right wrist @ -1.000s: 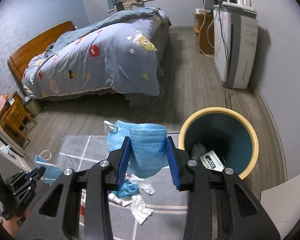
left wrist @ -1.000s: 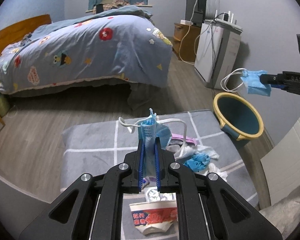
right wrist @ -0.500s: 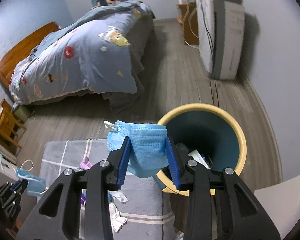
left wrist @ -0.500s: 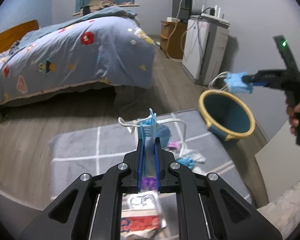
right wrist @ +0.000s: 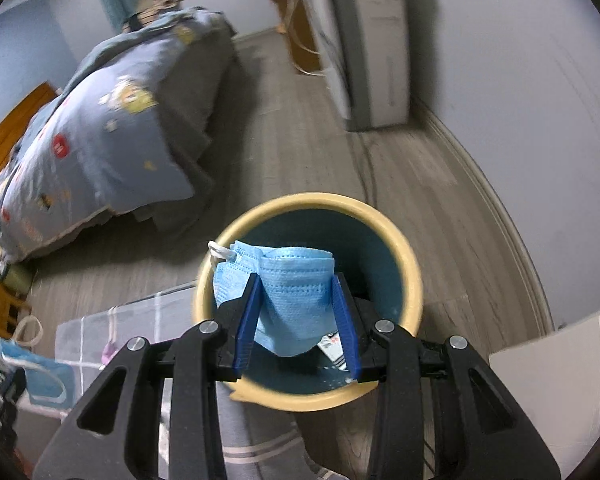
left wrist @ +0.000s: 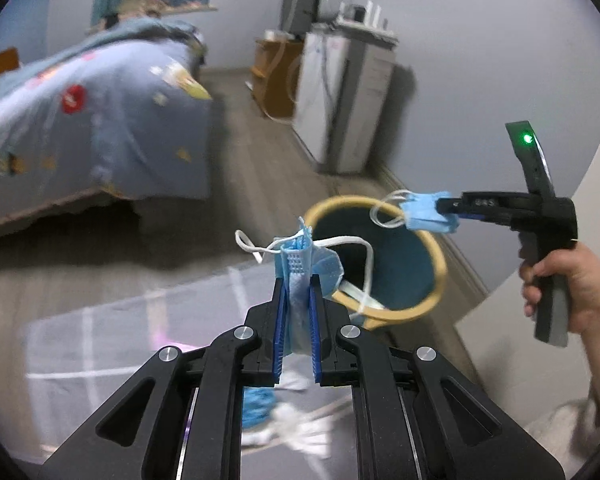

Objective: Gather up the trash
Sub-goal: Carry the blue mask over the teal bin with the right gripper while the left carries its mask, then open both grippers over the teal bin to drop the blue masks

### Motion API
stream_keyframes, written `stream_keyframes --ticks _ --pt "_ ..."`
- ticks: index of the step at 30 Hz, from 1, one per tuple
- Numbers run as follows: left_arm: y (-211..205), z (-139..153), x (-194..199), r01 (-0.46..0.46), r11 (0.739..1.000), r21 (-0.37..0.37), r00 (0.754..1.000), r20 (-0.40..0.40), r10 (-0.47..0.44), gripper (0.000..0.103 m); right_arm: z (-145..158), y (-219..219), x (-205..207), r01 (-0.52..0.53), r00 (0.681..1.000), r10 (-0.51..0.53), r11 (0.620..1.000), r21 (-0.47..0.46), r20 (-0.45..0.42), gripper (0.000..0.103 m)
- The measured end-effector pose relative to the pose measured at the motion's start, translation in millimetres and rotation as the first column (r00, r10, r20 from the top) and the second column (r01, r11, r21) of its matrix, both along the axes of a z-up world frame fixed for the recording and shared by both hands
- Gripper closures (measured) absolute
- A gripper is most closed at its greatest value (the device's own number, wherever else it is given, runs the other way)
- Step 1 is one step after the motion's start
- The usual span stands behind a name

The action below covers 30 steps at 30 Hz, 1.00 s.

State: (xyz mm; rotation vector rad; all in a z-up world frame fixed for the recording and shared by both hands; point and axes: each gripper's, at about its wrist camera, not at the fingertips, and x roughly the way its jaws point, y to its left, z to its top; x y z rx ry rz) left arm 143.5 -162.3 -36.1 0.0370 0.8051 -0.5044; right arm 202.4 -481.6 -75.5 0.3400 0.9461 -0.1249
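Masks in both our tongs: right gripper point(right wrist: 296, 320) grasping blue mask point(right wrist: 288, 292) over yellow-rimmed bin point(right wrist: 414, 276); left gripper point(left wrist: 298, 312) clenched on second mask point(left wrist: 300, 264).

Your right gripper point(right wrist: 296, 320) hangs over the bin point(right wrist: 414, 280), its mask point(right wrist: 288, 292) above the opening. Ahead-left of it: bed point(right wrist: 100, 148). Ahead-right: cabinet point(right wrist: 372, 40). Your left gripper point(left wrist: 296, 304) holds its mask point(left wrist: 300, 264) before the bin point(left wrist: 436, 276), the rug point(left wrist: 100, 344) beneath.
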Motion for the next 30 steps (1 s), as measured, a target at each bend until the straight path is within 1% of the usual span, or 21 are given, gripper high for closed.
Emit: stream_keyframes --ticks 4,6,10,13,16,20,23,26,29,30 --pt "-36.9 -26.6 6.7 0.058 0.997 0.045 0.998 -0.042 -0.056 0.093 -24.6 -12.6 2.2 0.035 0.998 -0.033 0.999 0.024 -0.058 0.067" --pt "-54.9 -39.6 10.5 0.089 0.994 0.068 0.995 -0.058 -0.085 0.093 -31.0 -14.0 3.9 0.032 0.997 -0.03 0.999 0.022 -0.071 0.067" --pt "-78.0 -53.6 22.5 0.119 0.988 0.1 0.99 -0.085 -0.111 0.093 -38.4 -21.1 4.9 0.044 0.996 -0.043 0.999 0.011 -0.078 0.067" --pt "-91.1 -57.5 34.3 0.141 0.984 0.111 0.987 -0.098 -0.131 0.093 -47.4 -29.9 6.8 0.073 0.993 -0.07 0.997 0.023 -0.099 0.067" --pt "-108.4 -59.9 43.5 0.17 0.973 0.154 0.984 -0.081 -0.159 0.093 -54.2 -36.3 6.1 0.095 0.989 -0.091 0.995 0.034 -0.116 0.067" --pt "-123.7 -61.1 61.8 0.178 0.973 0.146 0.982 -0.083 -0.167 0.093 -59.5 -37.7 7.3 0.108 0.987 -0.103 0.994 0.029 -0.125 0.067" --pt "-134.5 -61.9 74.5 0.172 0.973 0.152 0.984 -0.081 -0.161 0.093 -60.2 -38.9 8.6 0.113 0.987 -0.108 0.993 0.043 -0.115 0.067" --pt "-141.9 -57.3 83.4 0.169 0.974 0.149 0.985 -0.053 -0.163 0.092 -57.2 -39.5 8.8 0.111 0.991 -0.106 0.992 0.06 -0.086 0.067" --pt "-142.3 -51.3 84.8 0.155 0.979 0.132 0.988 -0.029 -0.153 0.075 -51.8 -40.8 8.2 0.101 0.995 -0.098 0.989 0.105 -0.036 0.065" --pt "-142.7 -50.6 86.4 0.145 0.98 0.133 0.989 -0.021 -0.144 0.056 -50.2 -41.1 8.1 0.099 0.995 -0.097 0.988 0.119 -0.023 0.062"
